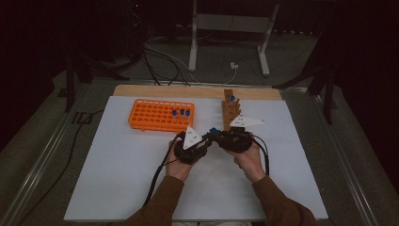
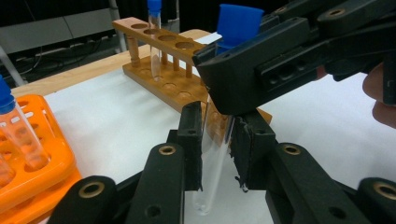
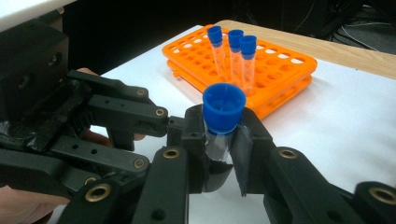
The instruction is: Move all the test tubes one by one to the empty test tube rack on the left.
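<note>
A clear test tube [image 2: 212, 158] with a blue cap [image 3: 224, 107] is held between both grippers above the white mat, just in front of the wooden rack [image 1: 230, 109]. My left gripper [image 2: 217, 126] is shut on the tube's lower glass body. My right gripper [image 3: 222, 140] is shut on the same tube just under the cap. In the high view the left gripper [image 1: 207, 136] and right gripper [image 1: 217, 134] meet nose to nose at the blue cap [image 1: 213, 130]. The wooden rack [image 2: 163, 79] holds one capped tube [image 2: 154, 28].
An orange rack [image 1: 160, 114] at the back left carries three blue-capped tubes [image 3: 233, 51] at its right end. The white mat [image 1: 141, 179] covers the table, with a wooden strip along its far edge. Cables and a stand's legs lie on the floor beyond.
</note>
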A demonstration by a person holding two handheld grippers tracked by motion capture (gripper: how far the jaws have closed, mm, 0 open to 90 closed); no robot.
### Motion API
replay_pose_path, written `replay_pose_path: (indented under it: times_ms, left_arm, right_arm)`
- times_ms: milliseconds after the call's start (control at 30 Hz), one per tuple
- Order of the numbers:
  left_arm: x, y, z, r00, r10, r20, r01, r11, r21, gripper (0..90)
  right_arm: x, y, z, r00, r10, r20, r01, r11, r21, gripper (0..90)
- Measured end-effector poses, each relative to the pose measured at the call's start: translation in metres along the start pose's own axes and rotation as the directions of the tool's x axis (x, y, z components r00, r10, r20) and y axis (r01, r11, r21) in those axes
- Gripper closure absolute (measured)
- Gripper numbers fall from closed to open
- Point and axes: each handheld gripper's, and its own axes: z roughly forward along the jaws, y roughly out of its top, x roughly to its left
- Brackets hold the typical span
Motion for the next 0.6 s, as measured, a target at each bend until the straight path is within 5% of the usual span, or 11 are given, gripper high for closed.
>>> replay_pose_path:
  times_ms: [367, 600]
  left_arm:
    - [0.011, 0.002, -0.005, 0.9989, -0.037, -0.031, 0.036, 0.9993, -0.011, 78.0]
    - [0.023, 0.003, -0.011, 0.996, -0.075, -0.048, 0.074, 0.9967, -0.033, 78.1]
  right_arm:
    - [-0.005, 0.001, -0.008, 0.9996, 0.029, -0.006, -0.029, 0.998, -0.056, 46.2]
    - [-0.008, 0.0, -0.012, 0.9983, 0.021, 0.055, -0.018, 0.998, -0.053, 24.2]
